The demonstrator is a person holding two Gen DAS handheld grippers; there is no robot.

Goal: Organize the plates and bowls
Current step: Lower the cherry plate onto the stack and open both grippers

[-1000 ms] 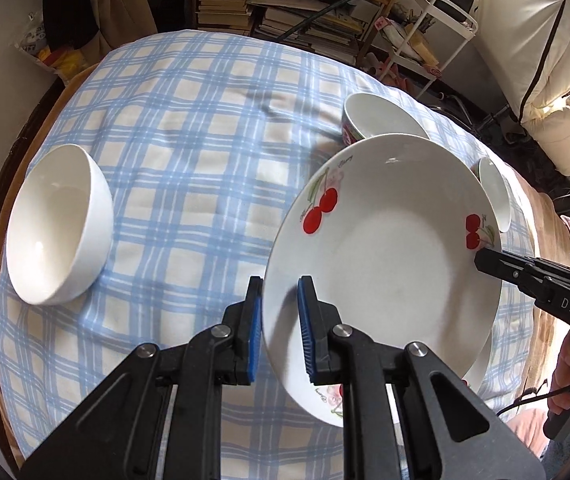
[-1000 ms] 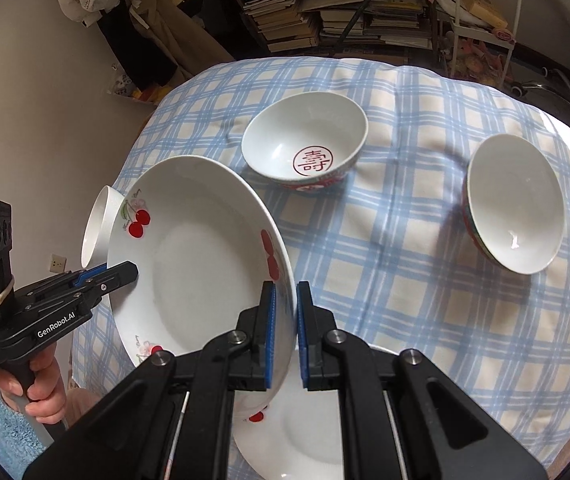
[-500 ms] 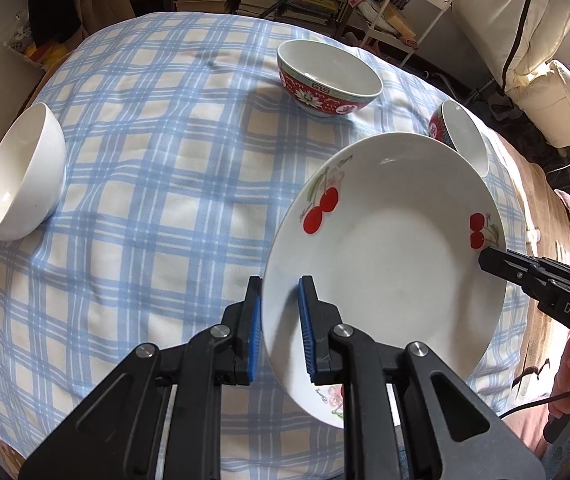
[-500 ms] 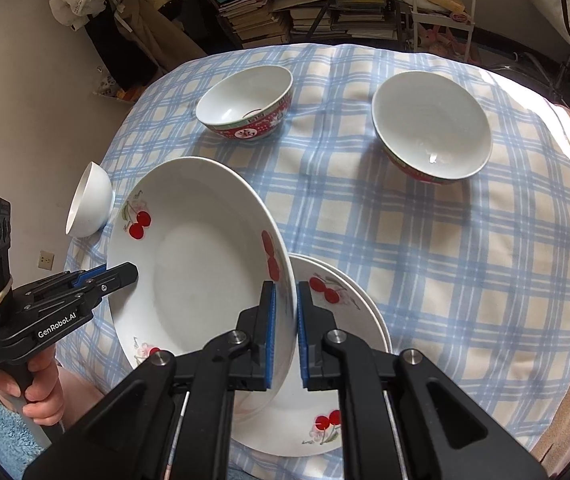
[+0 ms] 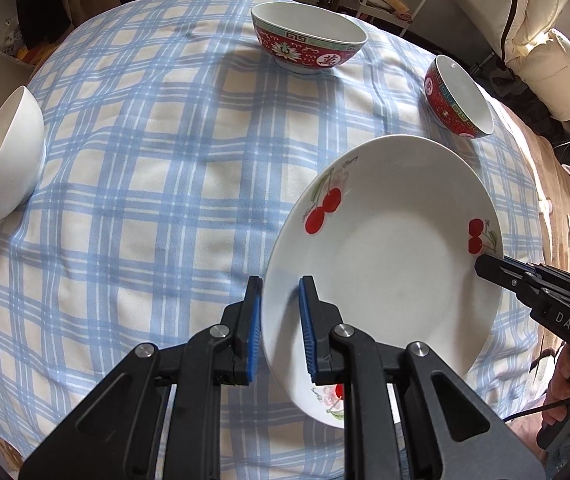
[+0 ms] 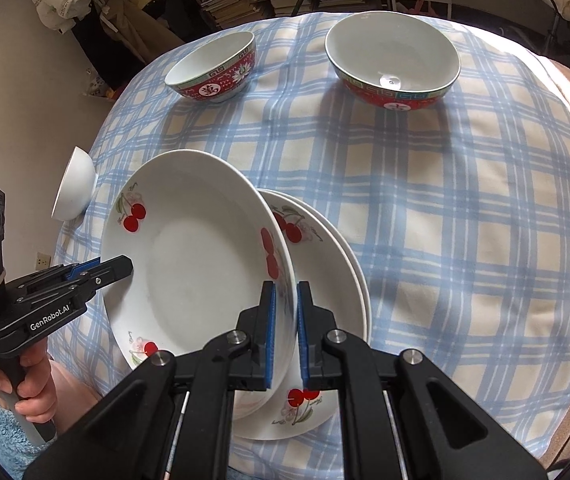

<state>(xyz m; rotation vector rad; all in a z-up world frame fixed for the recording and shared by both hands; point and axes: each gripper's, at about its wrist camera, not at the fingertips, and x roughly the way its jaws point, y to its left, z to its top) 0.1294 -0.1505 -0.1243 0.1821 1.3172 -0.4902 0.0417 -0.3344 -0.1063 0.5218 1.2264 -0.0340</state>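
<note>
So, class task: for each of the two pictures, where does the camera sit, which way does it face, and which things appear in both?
Left wrist: on the left gripper, looking steeply down at the held cherry plate; the right gripper and a hand show.
Right wrist: on the right gripper, facing down at that plate above a second plate; the left gripper shows.
Shared: held plate, white bowl, two red bowls, checked cloth.
</note>
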